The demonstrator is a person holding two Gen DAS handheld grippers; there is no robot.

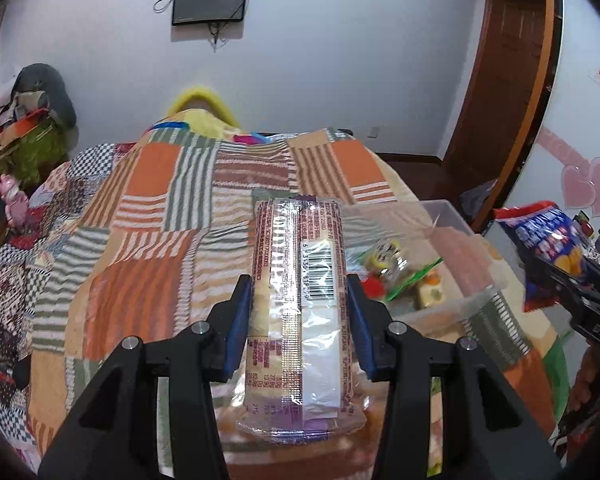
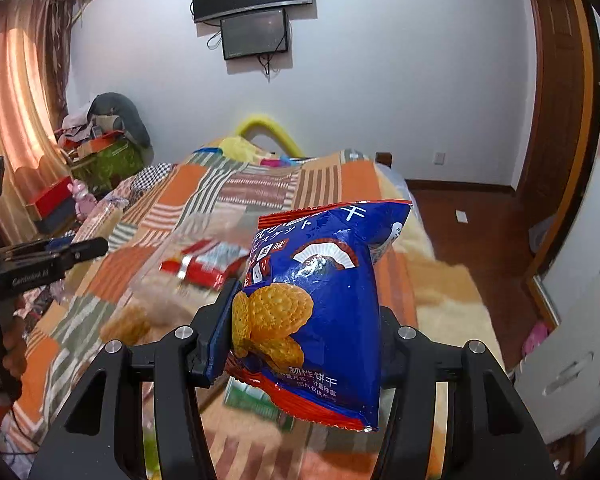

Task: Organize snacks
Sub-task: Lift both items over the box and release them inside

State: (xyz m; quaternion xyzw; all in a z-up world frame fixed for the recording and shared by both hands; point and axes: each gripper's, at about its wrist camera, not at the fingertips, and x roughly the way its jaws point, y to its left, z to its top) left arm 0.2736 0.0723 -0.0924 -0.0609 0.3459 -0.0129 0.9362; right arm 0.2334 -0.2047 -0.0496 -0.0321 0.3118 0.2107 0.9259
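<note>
My left gripper (image 1: 299,300) is shut on a long clear-wrapped biscuit roll (image 1: 300,304) with purple print and a barcode, held above the bed. A clear plastic bin (image 1: 440,280) with several small snacks lies just right of it. My right gripper (image 2: 304,320) is shut on a blue biscuit bag (image 2: 320,312) with red edges and biscuit pictures, held above the bed. That bag and the right gripper also show in the left wrist view (image 1: 548,252) at the right edge. The left gripper shows in the right wrist view (image 2: 44,260) at the left.
A patchwork orange, green and white blanket (image 1: 148,240) covers the bed. A red snack packet (image 2: 204,268) lies blurred on the bed, a green packet (image 2: 248,396) below the bag. Cluttered boxes (image 2: 100,156) stand at the left, a wooden door (image 2: 560,100) at the right.
</note>
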